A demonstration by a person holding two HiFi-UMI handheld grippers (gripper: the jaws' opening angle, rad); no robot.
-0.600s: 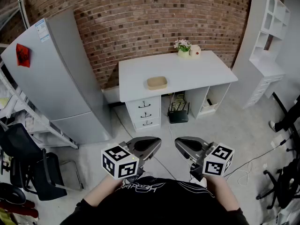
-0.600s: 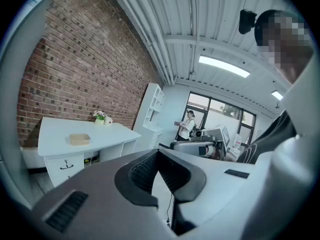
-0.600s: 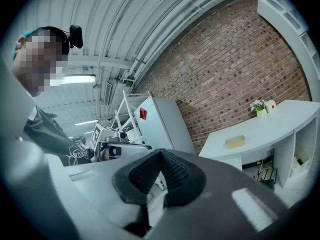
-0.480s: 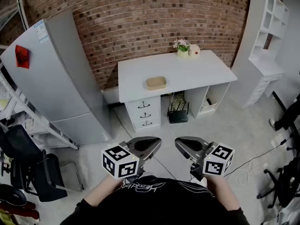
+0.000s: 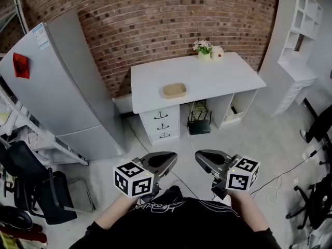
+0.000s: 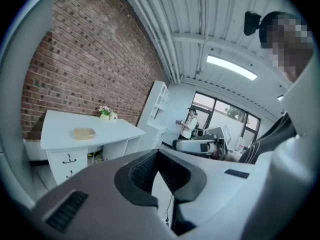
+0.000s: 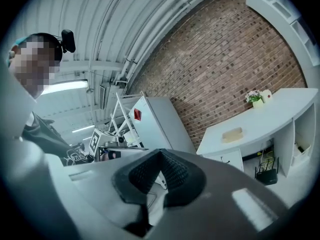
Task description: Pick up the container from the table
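- Both grippers are held low in front of the person, well short of the surface, with bare floor in between.
- Left gripper: jaws together at the tips, nothing between them. Same story for the right gripper, jaws closed on nothing.
- The container, a shallow tan tray-looking thing, sits on the left-middle part of the white surface, set back from the front edge and clear of the left edge.
- A flower pot is at the back edge by the brick wall, well apart from the container.
- The sides are tight: a grey fridge stands just beside the surface's left end, and a white shelf unit is off the right end.
- Drawers sit under the container's side.
- A black chair is on the person's left.
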